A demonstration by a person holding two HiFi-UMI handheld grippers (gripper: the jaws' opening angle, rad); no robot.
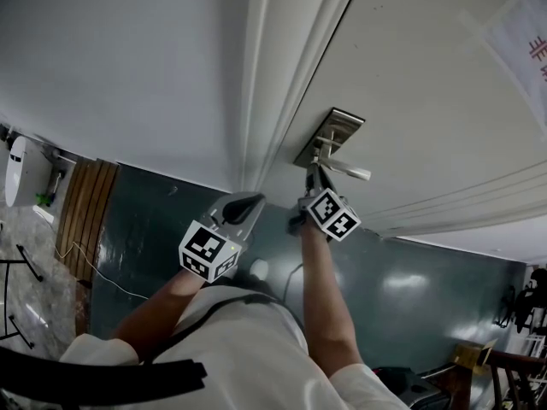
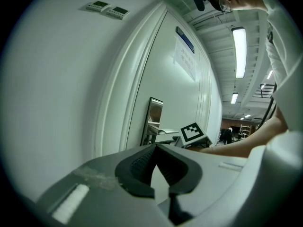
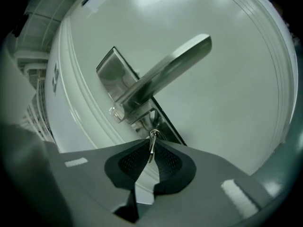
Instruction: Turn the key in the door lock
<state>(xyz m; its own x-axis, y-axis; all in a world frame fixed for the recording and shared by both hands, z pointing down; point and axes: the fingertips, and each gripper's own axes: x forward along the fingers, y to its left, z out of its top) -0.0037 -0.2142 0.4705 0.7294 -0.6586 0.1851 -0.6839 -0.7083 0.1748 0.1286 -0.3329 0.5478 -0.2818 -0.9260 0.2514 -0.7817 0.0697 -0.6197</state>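
A white door [image 1: 410,84] carries a steel lock plate [image 1: 333,131] with a lever handle [image 1: 346,171]. In the right gripper view a small metal key [image 3: 151,148] sticks out below the handle [image 3: 175,65], against the plate [image 3: 111,72]. My right gripper [image 3: 151,144] is shut on the key's flat head and seen rolled to one side. In the head view it [image 1: 314,173] reaches up to the plate. My left gripper [image 1: 249,202] hovers by the door frame, left of the lock, jaws together and holding nothing. Its own view [image 2: 156,148] shows the plate [image 2: 154,115] ahead.
The moulded door frame [image 1: 256,101] runs beside the lock, with bare white wall [image 1: 111,58] to its left. A paper notice [image 1: 521,41] hangs on the door. Two small wall controls [image 2: 108,8] sit high on the wall. A wooden bench [image 1: 81,212] stands on the floor at left.
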